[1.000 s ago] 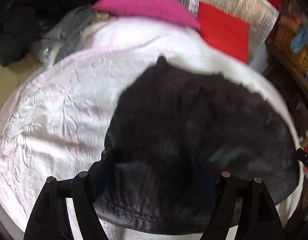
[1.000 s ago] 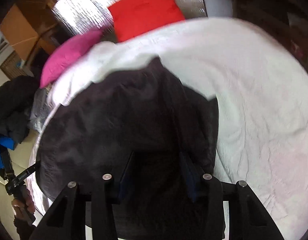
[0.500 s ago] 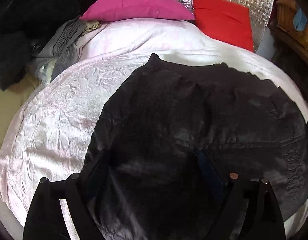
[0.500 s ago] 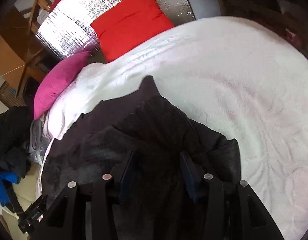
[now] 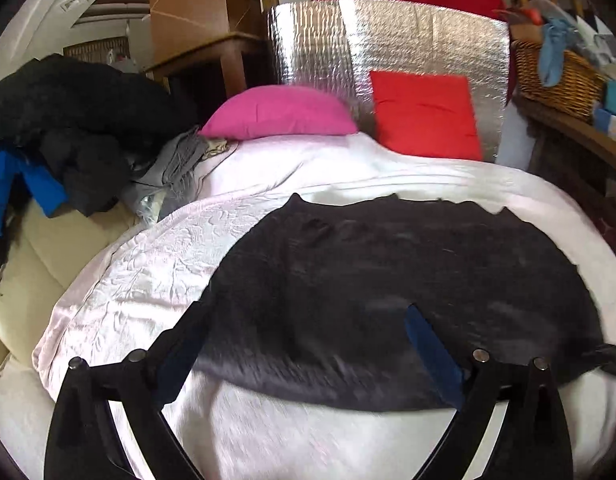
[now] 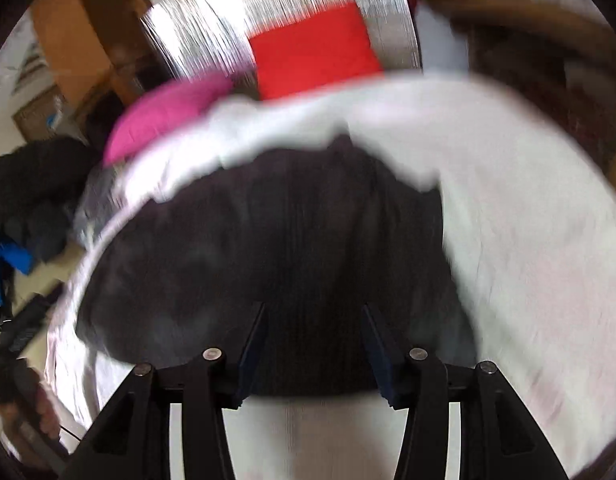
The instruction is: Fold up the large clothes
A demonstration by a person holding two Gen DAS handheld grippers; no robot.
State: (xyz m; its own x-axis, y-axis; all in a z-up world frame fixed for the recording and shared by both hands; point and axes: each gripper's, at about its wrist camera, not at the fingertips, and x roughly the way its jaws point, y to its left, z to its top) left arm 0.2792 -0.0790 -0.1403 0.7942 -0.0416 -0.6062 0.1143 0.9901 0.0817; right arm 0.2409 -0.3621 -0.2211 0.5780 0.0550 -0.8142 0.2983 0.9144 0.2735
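Observation:
A large black garment (image 5: 387, 280) lies spread flat on the white bedspread (image 5: 148, 280). In the left wrist view my left gripper (image 5: 308, 308) hovers over the garment's near hem. Its jaws are opening and stand wide apart, and no cloth is pinched between its fingers (image 5: 427, 344). The right wrist view is blurred by motion. There the same black garment (image 6: 268, 240) fills the middle, and my right gripper (image 6: 313, 316) hangs above its near edge. Those jaws stand partly apart, with nothing gripped between them.
A pink pillow (image 5: 280, 114) and a red cushion (image 5: 423, 114) lean on a silver foil panel (image 5: 387, 40) at the head of the bed. Dark clothes and a blue jacket (image 5: 12, 184) are piled at the left, beside a grey scarf (image 5: 176, 168). A wicker basket (image 5: 555, 76) stands at the right.
The left gripper's jaws have widened and let the hem go; that view has drawn back and tipped up. The garment now lies flat. The right view has shifted and blurred.

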